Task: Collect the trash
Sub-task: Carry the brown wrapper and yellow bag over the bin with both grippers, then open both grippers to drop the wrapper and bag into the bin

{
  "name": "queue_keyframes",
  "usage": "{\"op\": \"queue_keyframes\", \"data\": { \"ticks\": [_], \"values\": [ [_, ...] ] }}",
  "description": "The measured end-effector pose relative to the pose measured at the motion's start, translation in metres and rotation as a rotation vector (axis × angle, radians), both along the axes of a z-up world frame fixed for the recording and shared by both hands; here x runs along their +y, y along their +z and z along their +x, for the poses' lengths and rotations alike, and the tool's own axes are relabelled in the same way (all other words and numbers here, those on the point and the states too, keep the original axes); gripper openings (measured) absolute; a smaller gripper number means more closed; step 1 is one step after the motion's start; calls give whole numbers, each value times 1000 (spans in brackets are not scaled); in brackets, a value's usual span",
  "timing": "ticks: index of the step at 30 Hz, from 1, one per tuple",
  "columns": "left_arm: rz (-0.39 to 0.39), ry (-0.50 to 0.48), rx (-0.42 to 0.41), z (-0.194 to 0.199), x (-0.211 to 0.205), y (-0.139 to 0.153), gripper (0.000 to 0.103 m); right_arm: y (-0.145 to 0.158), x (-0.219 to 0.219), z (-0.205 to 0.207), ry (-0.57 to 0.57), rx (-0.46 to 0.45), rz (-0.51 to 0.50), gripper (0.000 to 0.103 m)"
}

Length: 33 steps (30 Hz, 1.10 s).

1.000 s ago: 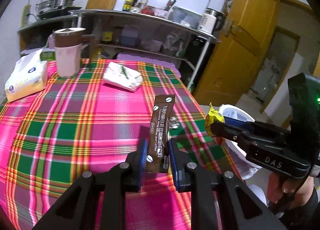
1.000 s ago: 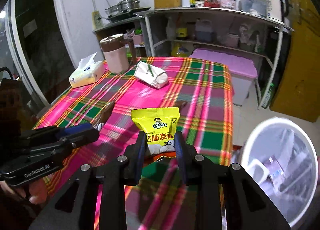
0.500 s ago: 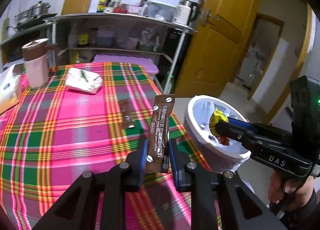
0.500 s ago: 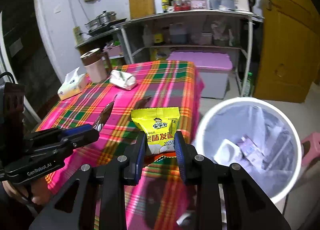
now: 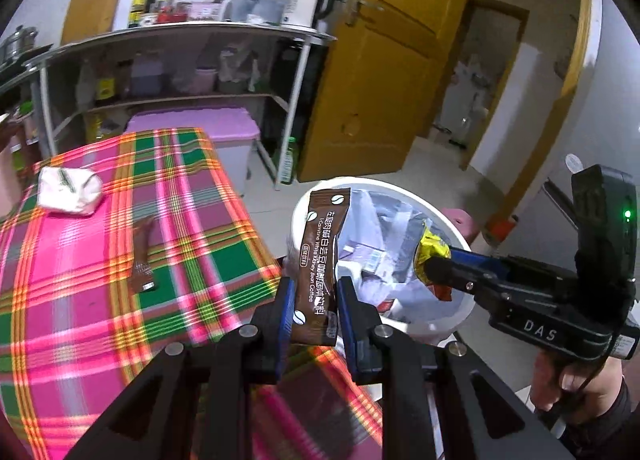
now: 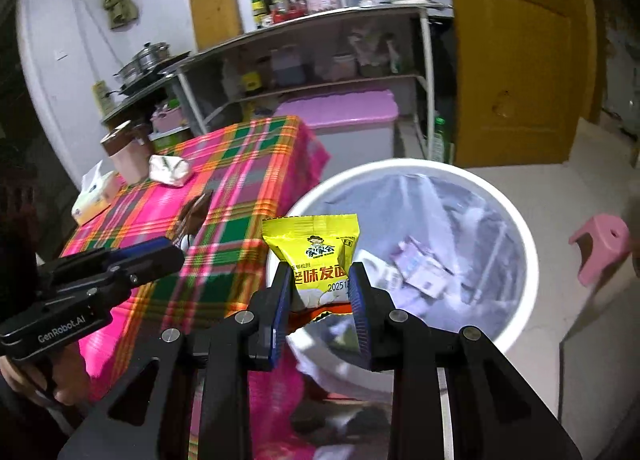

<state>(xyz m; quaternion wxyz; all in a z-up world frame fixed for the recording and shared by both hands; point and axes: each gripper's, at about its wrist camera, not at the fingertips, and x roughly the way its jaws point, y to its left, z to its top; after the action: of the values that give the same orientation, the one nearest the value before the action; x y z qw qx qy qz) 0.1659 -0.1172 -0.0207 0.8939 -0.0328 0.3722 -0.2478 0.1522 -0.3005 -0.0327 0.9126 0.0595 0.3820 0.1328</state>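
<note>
The brown coffee sachet (image 5: 319, 260) read "Bean Coffee" under Chinese print. The right gripper (image 5: 436, 272) bore "DAS", the left gripper (image 6: 168, 256) "GenRobot.AI". The yellow snack packet (image 6: 316, 256) showed what looked like "2025".

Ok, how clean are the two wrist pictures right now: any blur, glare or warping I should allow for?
Left wrist: tablecloth smeared near the camera, coffee sachet sharp. Right wrist: yellow snack packet crisp, bin liner hazy, shelf posts bowed by the fisheye. Both: dark corners, no strong glare.
</note>
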Motion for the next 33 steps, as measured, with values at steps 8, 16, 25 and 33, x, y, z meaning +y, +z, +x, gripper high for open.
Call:
{"op": "queue_keyframes", "data": {
  "ticks": [8, 16, 25, 33],
  "values": [
    [5, -68, 32, 20, -36, -12, 22, -13, -29, 5, -56, 38, 2, 30],
    [10, -123, 63, 38, -61, -22, 23, -23, -43, 12, -84, 80, 10, 30],
    [0, -142, 81, 45, -68, -27, 23, -27, -46, 15, -87, 104, 15, 36],
    [-31, -123, 73, 38, -52, -18, 23, -18, -42, 10, -79, 83, 16, 41]
  ]
}}
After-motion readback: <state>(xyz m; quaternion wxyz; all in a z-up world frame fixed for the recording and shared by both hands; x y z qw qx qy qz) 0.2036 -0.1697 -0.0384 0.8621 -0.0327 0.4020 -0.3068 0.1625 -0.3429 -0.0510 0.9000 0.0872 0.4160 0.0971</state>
